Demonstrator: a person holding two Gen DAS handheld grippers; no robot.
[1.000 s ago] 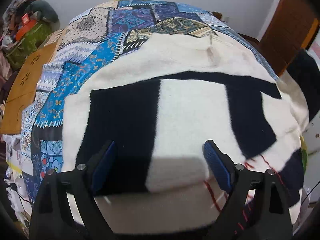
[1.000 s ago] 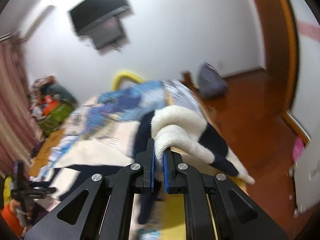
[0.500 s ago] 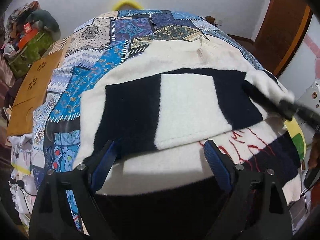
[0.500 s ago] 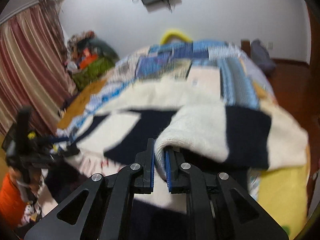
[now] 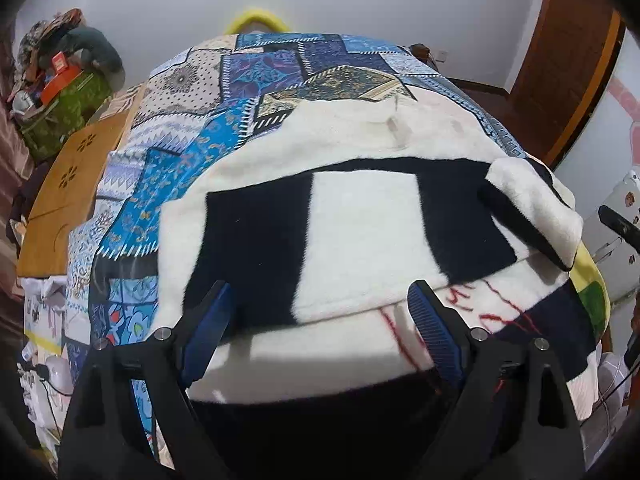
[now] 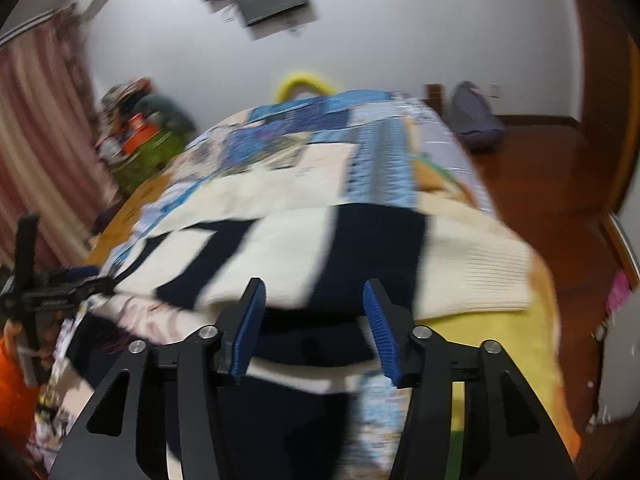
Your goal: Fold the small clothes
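Note:
A cream and navy block-patterned sweater (image 5: 360,232) lies on the bed, with red stitching near its lower edge. Its right sleeve (image 5: 532,208) is folded in over the body. My left gripper (image 5: 320,320) is open and empty, hovering over the sweater's near edge. In the right wrist view the same sweater (image 6: 360,248) lies flat with its ribbed cream cuff (image 6: 480,276) at the right. My right gripper (image 6: 312,320) is open and empty just in front of the folded sleeve. The right wrist view is blurred.
A blue patchwork bedspread (image 5: 280,68) covers the bed. A wooden board (image 5: 68,184) and piled bags (image 5: 60,92) lie at the left. A wooden door (image 5: 568,52) and floor (image 6: 560,184) are at the right. The other gripper (image 6: 36,288) shows at the left.
My right gripper carried the sleeve across over the sweater body, then opened and let it go. My left gripper drew back slightly and stayed open.

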